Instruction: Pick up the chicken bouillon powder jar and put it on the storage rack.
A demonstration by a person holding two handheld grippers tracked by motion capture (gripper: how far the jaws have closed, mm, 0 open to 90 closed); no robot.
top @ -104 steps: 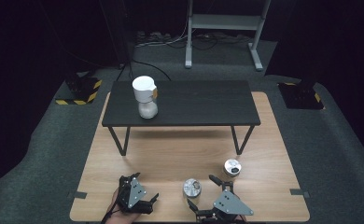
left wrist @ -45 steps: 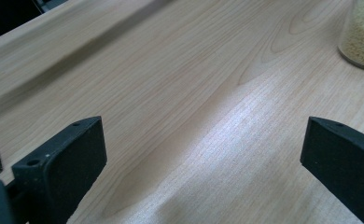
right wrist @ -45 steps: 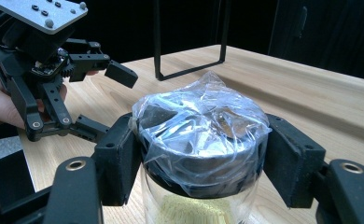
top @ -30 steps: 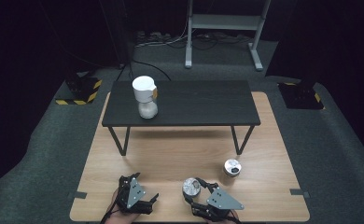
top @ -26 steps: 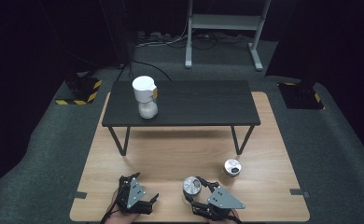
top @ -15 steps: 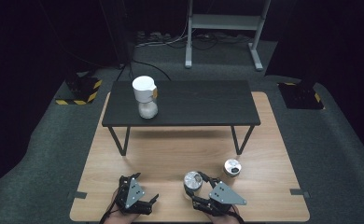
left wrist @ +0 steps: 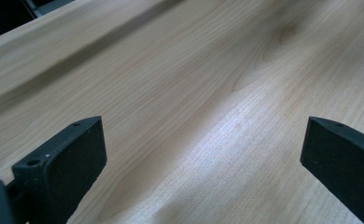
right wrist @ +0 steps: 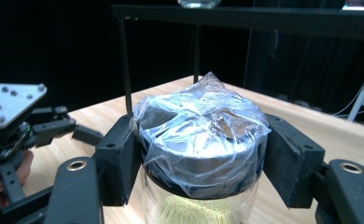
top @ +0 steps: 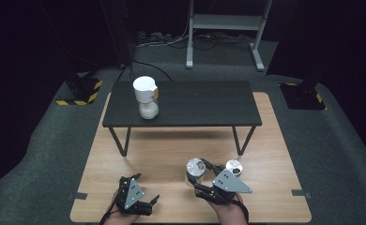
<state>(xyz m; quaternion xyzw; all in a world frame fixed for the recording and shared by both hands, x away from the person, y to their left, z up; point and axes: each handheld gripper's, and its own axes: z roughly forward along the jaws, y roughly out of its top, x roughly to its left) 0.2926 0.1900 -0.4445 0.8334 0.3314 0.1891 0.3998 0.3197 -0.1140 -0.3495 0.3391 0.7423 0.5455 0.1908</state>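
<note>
**Two grippers at a wooden board, one clamped on a wrapped jar**

Two black hand-held grippers are seen at the near edge of a pale wooden board (top: pixel 171 154) laid on grey carpet. The right gripper (right wrist: pixel 199 154) is closed around a clear glass jar with a dark lid wrapped in crinkled plastic film (right wrist: pixel 201 126); its black pads (right wrist: pixel 117 158) are pressed against the lid's sides, and yellow grains are visible through the glass below. From the high view, the jar (top: pixel 195 169) is seen upright in the near middle of the board, with the right gripper (top: pixel 204 180) just behind it on the person's side. A small round silver lid (top: pixel 233 167) is found close by on the jar's right, apart from it.

The left gripper (top: pixel 141 194) is held low over the board's near left part, well apart from the jar. Its jaws are shown spread wide over bare wood grain in the left gripper view, with nothing between them.

Farther back, a low black rectangular table (top: pixel 209 103) is set across the board, and a white-topped glass container (top: pixel 145 96) is stood on its left part.
</note>
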